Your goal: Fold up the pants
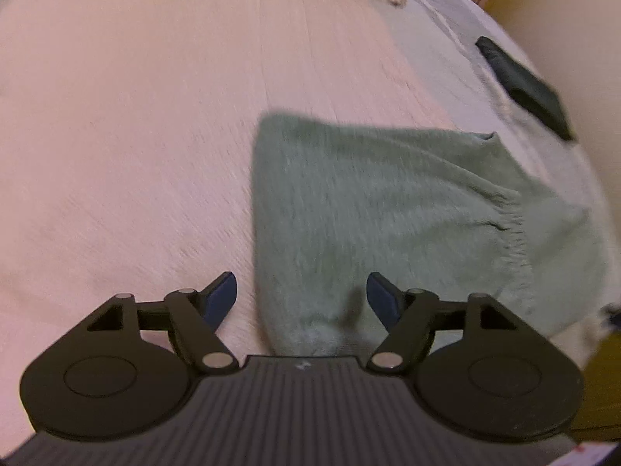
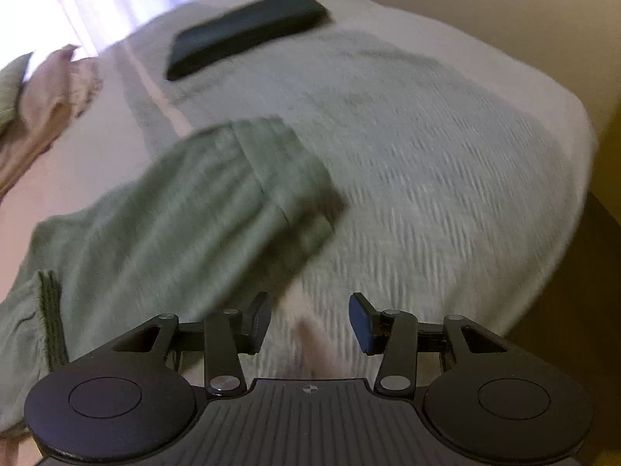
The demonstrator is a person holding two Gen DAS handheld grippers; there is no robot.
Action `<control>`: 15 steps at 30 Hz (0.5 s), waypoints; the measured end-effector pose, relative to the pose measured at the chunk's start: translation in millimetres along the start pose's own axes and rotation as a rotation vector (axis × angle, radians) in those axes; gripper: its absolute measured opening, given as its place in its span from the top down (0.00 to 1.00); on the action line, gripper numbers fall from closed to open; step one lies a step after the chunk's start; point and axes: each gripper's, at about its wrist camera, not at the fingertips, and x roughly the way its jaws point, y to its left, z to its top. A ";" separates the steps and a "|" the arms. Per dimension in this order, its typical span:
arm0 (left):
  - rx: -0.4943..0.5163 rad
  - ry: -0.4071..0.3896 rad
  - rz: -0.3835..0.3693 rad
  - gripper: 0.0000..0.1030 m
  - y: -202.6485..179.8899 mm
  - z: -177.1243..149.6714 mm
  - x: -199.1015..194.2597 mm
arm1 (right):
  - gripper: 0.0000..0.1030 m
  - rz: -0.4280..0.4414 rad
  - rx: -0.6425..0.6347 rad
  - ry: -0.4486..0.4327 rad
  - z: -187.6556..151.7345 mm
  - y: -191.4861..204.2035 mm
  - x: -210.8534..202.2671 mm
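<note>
The green pants are laid folded on the bed cover, which serves as the reference. The left gripper is positioned over the near edge of the pants; its jaws are spread wide, and nothing is clamped. The right gripper is positioned over the cover just beside the pants, with jaws parted and empty. A dark flat object is seen farther along the cover.

Sage-green pants, folded, lying flat on bed, ungripped
</note>
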 end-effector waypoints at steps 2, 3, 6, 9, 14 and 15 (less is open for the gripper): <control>-0.068 0.035 -0.109 0.39 13.4 0.1 18.3 | 0.59 -0.039 0.056 0.004 -4.0 -0.1 -2.3; -0.071 0.035 -0.122 0.39 15.7 -0.9 25.7 | 0.59 -0.051 0.078 0.006 -2.8 -1.0 -2.7; -0.095 0.009 -0.167 0.54 23.5 -5.7 29.3 | 0.59 -0.073 0.149 0.004 2.4 -10.7 -8.9; -0.108 -0.044 -0.168 0.81 19.8 -6.3 10.0 | 0.59 -0.083 0.184 0.001 14.9 -22.5 -16.5; -0.065 -0.088 -0.060 0.86 -19.7 4.2 -24.8 | 0.59 -0.081 0.175 0.002 37.6 -45.0 -27.2; -0.042 -0.092 -0.010 0.86 -36.3 7.4 -32.5 | 0.59 -0.073 0.163 0.003 44.2 -50.8 -28.6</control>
